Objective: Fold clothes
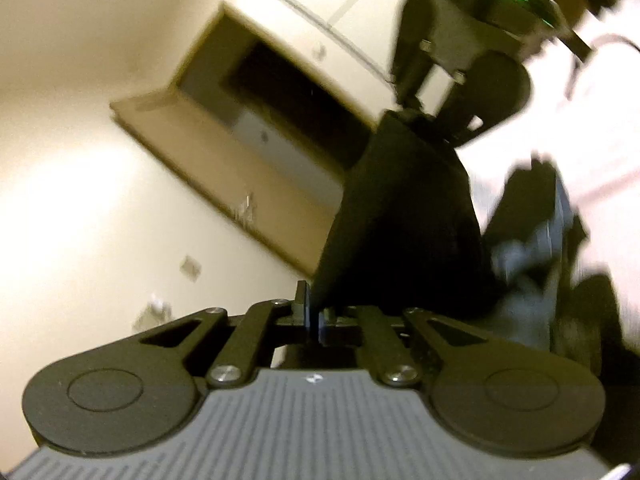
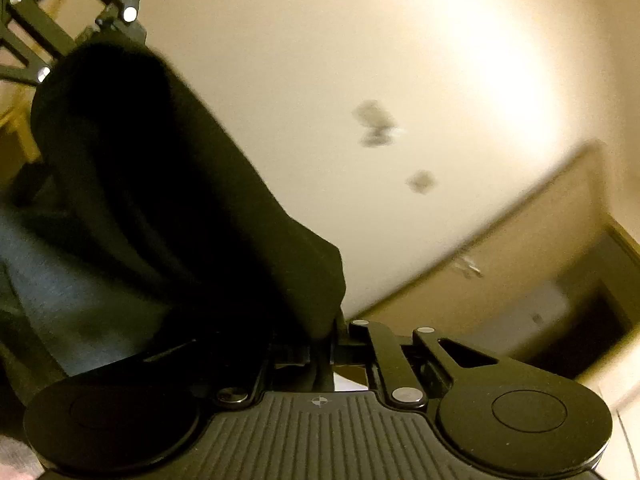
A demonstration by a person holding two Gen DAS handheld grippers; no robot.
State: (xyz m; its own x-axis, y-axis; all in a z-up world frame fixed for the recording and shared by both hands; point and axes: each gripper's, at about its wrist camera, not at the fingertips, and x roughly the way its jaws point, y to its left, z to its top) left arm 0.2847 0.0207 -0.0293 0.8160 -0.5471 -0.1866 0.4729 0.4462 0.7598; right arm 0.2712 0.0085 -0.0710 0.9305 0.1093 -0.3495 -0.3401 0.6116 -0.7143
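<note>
A black garment (image 1: 400, 220) hangs stretched in the air between my two grippers. My left gripper (image 1: 314, 312) is shut on one edge of it at the bottom of the left wrist view. The cloth runs up to my right gripper (image 1: 432, 114), which pinches the other end. In the right wrist view the same black garment (image 2: 168, 200) fills the left half. There my right gripper (image 2: 326, 344) is shut on a corner of the cloth. My left gripper (image 2: 92, 36) shows at the top left, with its tips buried in the fabric.
Cream walls fill the background, with a wooden-framed dark opening (image 1: 256, 120) seen again in the right wrist view (image 2: 580, 312). Grey fabric (image 1: 532, 264) lies low beyond the garment. Two dark smudges (image 2: 376, 124) mark the wall. Both views are tilted and blurred.
</note>
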